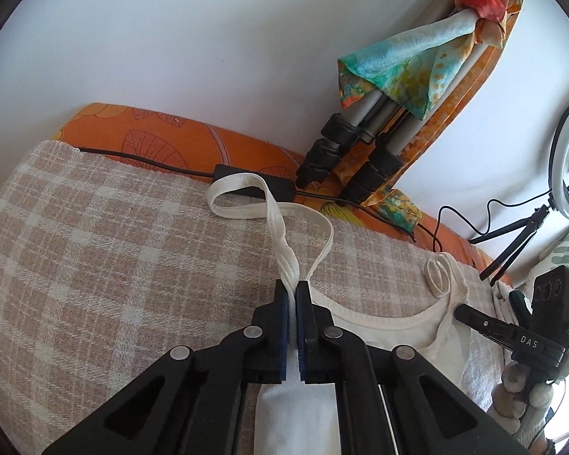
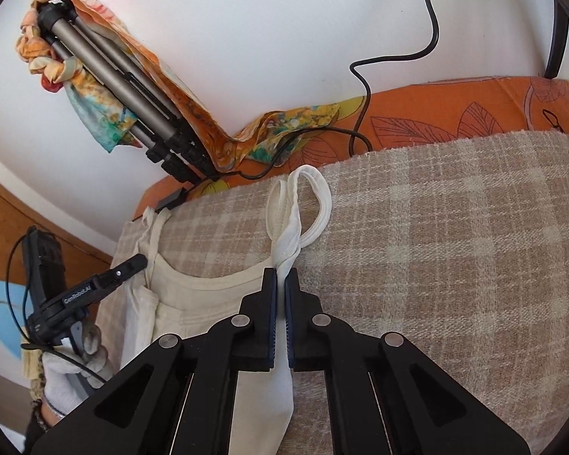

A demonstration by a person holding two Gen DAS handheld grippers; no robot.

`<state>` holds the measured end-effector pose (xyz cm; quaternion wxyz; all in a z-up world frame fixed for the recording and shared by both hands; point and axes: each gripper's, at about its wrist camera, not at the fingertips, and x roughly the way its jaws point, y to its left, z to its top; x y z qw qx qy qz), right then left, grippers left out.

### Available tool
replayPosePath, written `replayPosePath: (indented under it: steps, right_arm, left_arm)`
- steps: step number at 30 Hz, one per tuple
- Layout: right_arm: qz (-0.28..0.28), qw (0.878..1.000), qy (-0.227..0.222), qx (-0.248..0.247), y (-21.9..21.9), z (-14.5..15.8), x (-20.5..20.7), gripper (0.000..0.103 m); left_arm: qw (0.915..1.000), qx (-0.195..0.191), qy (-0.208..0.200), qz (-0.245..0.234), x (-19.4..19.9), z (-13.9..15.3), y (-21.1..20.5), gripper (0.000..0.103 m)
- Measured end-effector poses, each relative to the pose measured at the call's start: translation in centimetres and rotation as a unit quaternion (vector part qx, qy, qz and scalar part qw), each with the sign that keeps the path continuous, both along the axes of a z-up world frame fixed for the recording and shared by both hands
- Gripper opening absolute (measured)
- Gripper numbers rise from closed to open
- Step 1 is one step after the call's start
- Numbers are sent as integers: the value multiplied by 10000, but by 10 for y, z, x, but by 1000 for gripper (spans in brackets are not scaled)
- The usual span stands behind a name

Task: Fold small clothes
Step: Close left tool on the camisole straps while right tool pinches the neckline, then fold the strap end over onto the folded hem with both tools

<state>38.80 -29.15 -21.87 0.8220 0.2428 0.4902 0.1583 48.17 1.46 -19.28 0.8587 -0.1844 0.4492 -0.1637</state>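
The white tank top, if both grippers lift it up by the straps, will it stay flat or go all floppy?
Probably floppy: the white tank top is thin cloth, and its strap already twists and loops limply beyond the left gripper. It looks light, so it should rise easily. The right gripper pinches bunched fabric, so slipping seems unlikely.

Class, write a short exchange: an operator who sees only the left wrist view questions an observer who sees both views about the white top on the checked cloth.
Operator: Is the right gripper closed on anything?
Observer: Yes. The right gripper is shut on a twisted strap of the top.
Operator: What is holding my left gripper?
Observer: A hand in a white glove grips the left gripper from below.
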Motion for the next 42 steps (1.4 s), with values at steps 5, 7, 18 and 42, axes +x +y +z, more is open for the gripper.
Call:
replayPosePath:
  steps: [5,7,18,42]
  right_arm:
    - [-40,9996,-238,139,4,25,-11,2]
    - [-3,9993,-356,146,6,37,-19,2]
    - [83,9968,-779,169,14,105,-81,2]
    - [564,9956,-530,-535,58,74,-265,2]
  left_arm:
    - [9997,-147,-201,-2,-18,27,5,0]
    - [9995,-179,-271,-5,-28,38,7,0]
    - [9975,-47,-689,-128,-107,96,12,0]
    - [9990,435,-10,-114,-290,34,34,1]
